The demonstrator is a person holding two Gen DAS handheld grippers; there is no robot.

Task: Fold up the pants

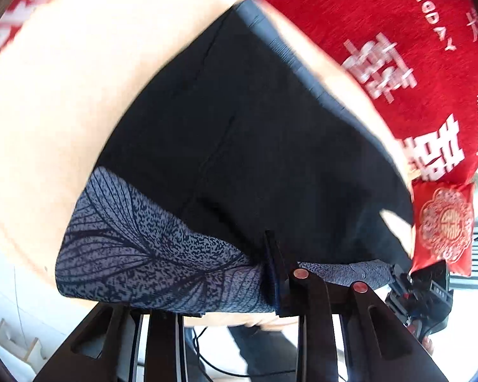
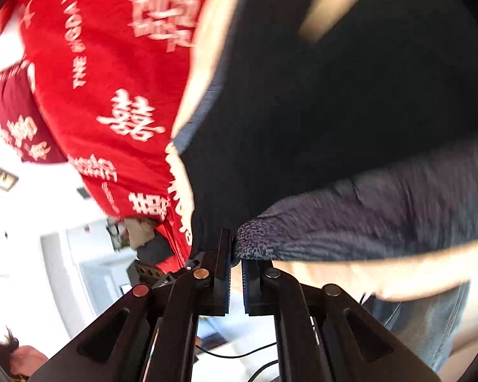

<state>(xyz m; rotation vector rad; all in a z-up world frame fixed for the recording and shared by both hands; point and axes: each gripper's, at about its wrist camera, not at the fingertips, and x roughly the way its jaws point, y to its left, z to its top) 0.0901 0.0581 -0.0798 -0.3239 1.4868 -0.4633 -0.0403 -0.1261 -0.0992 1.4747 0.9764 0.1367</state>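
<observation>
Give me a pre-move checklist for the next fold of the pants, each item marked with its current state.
1. Left gripper clamped on the patterned band: ok, cloth runs between the fingers.
2. Right gripper holding the pants: cannot tell; cloth sits at the tips, jaws nearly shut.
3. Both grips on the same edge: ok, the band shows at each.
4. Pants flat on the beige surface: cannot tell, views blurred.
5. Red cloth clear of the pants: ok, beside them.

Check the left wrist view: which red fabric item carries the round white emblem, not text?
The small red pouch at the right edge. It bears one round white emblem, while the large red cloth behind the dark pants is printed with white characters and words.
</observation>
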